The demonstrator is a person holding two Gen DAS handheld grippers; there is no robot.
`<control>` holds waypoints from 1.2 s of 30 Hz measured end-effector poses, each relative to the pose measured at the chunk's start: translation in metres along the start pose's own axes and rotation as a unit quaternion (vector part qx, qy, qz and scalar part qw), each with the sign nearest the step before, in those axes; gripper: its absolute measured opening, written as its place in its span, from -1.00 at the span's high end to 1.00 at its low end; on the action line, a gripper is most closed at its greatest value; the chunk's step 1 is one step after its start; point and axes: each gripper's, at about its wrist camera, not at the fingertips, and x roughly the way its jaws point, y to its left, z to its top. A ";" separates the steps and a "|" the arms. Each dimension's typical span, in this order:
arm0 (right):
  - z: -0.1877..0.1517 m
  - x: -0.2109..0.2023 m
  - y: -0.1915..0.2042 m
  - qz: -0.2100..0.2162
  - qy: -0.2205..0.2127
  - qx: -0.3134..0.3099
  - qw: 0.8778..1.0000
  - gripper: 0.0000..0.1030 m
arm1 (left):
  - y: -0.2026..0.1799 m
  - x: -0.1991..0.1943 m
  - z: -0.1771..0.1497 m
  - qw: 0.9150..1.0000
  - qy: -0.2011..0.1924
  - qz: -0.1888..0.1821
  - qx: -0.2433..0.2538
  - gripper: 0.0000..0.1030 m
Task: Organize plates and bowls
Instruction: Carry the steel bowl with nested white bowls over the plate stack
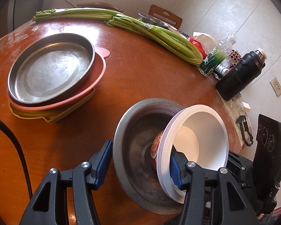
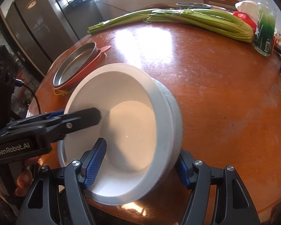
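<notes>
A white paper bowl with a red printed side leans tilted inside a steel bowl near the table's front edge. My left gripper straddles both near walls. One pad sits against the steel bowl's outside and the other against the white bowl's inner rim, pinching them together. My right gripper has one finger inside the white bowl and the other outside the steel bowl. Its jaws stand wide and do not clamp. Farther left, a steel pan tops a pink plate and a yellow tray.
Celery bunches lie across the far side of the round wooden table. Behind them sits a small steel bowl. A green bottle and a black flask stand at the right edge. A black cable hangs at the left.
</notes>
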 end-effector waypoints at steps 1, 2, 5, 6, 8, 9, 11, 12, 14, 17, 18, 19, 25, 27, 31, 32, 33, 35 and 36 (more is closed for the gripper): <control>0.000 0.000 0.003 -0.004 -0.001 -0.004 1.000 -0.37 | -0.001 0.002 0.000 1.000 0.004 -0.006 0.001 -0.07; 0.001 0.001 0.004 -0.006 0.000 -0.006 1.000 -0.37 | -0.002 0.003 0.000 1.000 0.005 -0.010 0.002 -0.08; 0.002 0.002 0.005 -0.007 0.000 -0.004 1.000 -0.39 | -0.005 0.004 0.000 1.000 0.005 -0.002 0.009 -0.09; 0.003 0.004 0.006 -0.007 0.000 -0.004 1.000 -0.39 | -0.006 0.004 0.000 1.000 0.004 -0.003 0.010 -0.09; 0.004 0.004 0.006 -0.008 -0.002 -0.003 1.000 -0.39 | -0.005 0.004 -0.001 1.000 0.003 -0.005 0.008 -0.09; 0.005 0.004 0.006 -0.009 -0.003 -0.005 1.000 -0.39 | -0.005 0.004 -0.001 1.000 0.002 -0.005 0.008 -0.09; 0.007 0.004 0.008 -0.012 -0.006 -0.009 1.000 -0.39 | -0.004 0.003 -0.001 1.000 0.000 -0.004 0.009 -0.09; 0.006 0.003 0.009 -0.012 -0.007 -0.011 1.000 -0.39 | -0.004 0.003 -0.001 1.000 0.000 -0.004 0.008 -0.09; 0.009 0.002 0.010 -0.011 -0.007 -0.013 1.000 -0.39 | -0.002 0.000 -0.001 1.000 -0.003 -0.005 0.006 -0.10; 0.018 -0.001 0.015 -0.005 -0.012 -0.015 1.000 -0.39 | -0.001 -0.008 0.003 1.000 -0.008 -0.012 0.005 -0.10; 0.021 -0.002 0.017 -0.003 -0.014 -0.015 1.000 -0.39 | -0.001 -0.012 0.005 1.000 -0.012 -0.012 0.006 -0.10; 0.025 -0.004 0.020 -0.002 -0.017 -0.017 1.000 -0.39 | -0.001 -0.017 0.006 1.000 -0.016 -0.009 0.008 -0.10; 0.050 -0.011 0.044 -0.001 -0.031 -0.042 0.999 -0.39 | 0.005 -0.043 0.021 0.999 -0.044 -0.004 0.010 -0.12; 0.059 -0.012 0.053 0.000 -0.034 -0.055 0.998 -0.39 | 0.012 -0.051 0.027 0.999 -0.051 -0.001 0.003 -0.12; 0.080 -0.008 0.073 0.011 -0.040 -0.072 0.997 -0.39 | 0.031 -0.071 0.038 0.997 -0.070 0.007 -0.012 -0.12; 0.083 -0.007 0.078 0.014 -0.040 -0.076 0.996 -0.39 | 0.036 -0.075 0.040 0.997 -0.074 0.010 -0.015 -0.12; 0.086 -0.005 0.083 0.017 -0.040 -0.083 0.996 -0.39 | 0.039 -0.078 0.042 0.997 -0.077 0.013 -0.019 -0.12; 0.091 -0.001 0.092 0.021 -0.038 -0.090 0.995 -0.39 | 0.049 -0.084 0.044 0.996 -0.085 0.018 -0.026 -0.12; 0.094 0.001 0.097 0.023 -0.038 -0.094 0.995 -0.39 | 0.054 -0.087 0.045 0.996 -0.086 0.021 -0.030 -0.12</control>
